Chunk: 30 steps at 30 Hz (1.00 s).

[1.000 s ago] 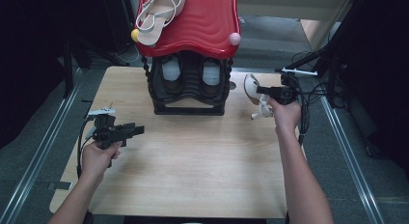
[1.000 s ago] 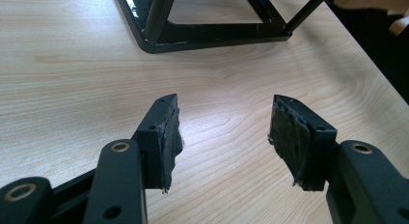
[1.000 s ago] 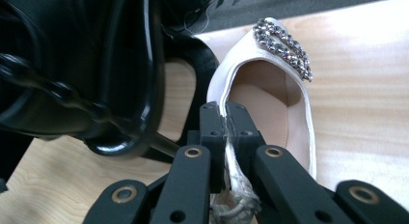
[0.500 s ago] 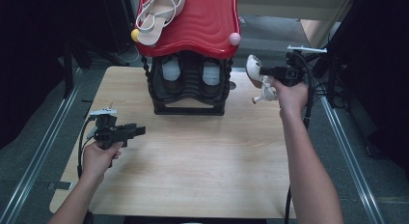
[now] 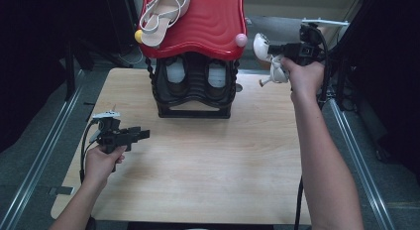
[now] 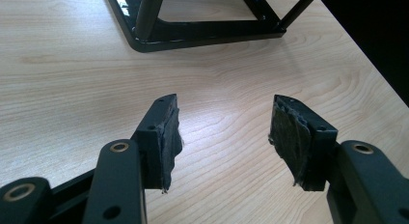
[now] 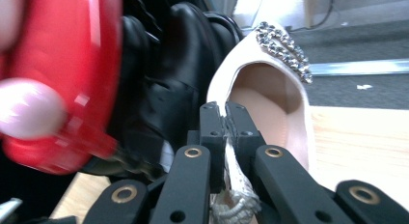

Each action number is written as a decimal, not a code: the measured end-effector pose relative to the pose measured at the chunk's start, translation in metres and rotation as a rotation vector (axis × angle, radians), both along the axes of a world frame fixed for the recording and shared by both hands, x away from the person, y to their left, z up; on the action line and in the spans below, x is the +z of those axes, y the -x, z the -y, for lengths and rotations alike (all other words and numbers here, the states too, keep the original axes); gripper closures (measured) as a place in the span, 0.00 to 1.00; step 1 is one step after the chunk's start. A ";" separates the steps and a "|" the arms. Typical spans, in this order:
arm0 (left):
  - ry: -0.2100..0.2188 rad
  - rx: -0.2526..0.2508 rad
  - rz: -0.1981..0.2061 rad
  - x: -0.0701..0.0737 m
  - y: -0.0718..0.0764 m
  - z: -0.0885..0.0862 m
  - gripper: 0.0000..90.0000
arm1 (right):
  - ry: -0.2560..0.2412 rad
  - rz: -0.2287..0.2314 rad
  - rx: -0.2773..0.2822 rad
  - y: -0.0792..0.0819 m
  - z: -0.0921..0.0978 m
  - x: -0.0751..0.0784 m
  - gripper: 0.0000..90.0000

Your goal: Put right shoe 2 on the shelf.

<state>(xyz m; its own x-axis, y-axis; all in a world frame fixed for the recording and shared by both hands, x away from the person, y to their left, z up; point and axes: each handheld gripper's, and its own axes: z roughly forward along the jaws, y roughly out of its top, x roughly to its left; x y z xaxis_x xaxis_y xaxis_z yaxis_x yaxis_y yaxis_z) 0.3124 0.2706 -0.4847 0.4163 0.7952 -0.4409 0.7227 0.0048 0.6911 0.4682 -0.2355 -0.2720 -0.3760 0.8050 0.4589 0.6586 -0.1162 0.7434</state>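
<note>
Wooden table (image 5: 208, 175): its near half lies bare, and that is the widest open room; its left and right edges run beside metal rails, with dark floor beyond.

Shoe rack (image 5: 194, 66): a black frame that stands at the far middle of the table and carries a red wavy top (image 5: 208, 22) overhanging the frame on both sides. A pink knob (image 5: 241, 40) marks the top's near right corner, a yellow knob (image 5: 138, 35) its near left. A strappy beige sandal (image 5: 161, 14) lies on the left part of the top, leaving the right part free. Black shoes (image 5: 193, 76) sit on the shelf beneath.

White shoe (image 5: 265, 54): held in the air off the rack's right side, just beside the pink knob and above the table's far right edge. In the right gripper view its rhinestone trim (image 7: 282, 43) points away from me, and the red top blurs close at that view's left.

My right gripper (image 5: 282, 50): jaws pinched together on the white shoe's fabric.

My left gripper (image 5: 143, 135): low over the table's left part, well clear of the rack's base (image 6: 207, 33); jaws spread wide with nothing between them.
</note>
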 end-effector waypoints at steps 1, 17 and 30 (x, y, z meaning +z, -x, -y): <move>0.001 0.000 0.001 0.000 0.000 0.000 0.49 | -0.001 0.005 0.002 0.000 -0.001 0.005 0.99; 0.002 -0.019 -0.007 0.000 0.000 0.002 0.49 | 0.070 0.115 0.005 0.001 -0.036 0.097 0.99; 0.004 -0.025 -0.007 0.000 0.001 0.002 0.49 | 0.068 0.188 0.027 0.002 -0.071 0.134 0.99</move>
<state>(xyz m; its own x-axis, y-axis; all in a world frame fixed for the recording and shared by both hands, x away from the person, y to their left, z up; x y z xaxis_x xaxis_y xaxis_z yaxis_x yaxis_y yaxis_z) 0.3117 0.2683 -0.4845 0.4333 0.7825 -0.4471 0.7272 -0.0105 0.6864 0.4658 -0.1643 -0.1377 -0.4720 0.8200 0.3238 0.5097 -0.0458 0.8591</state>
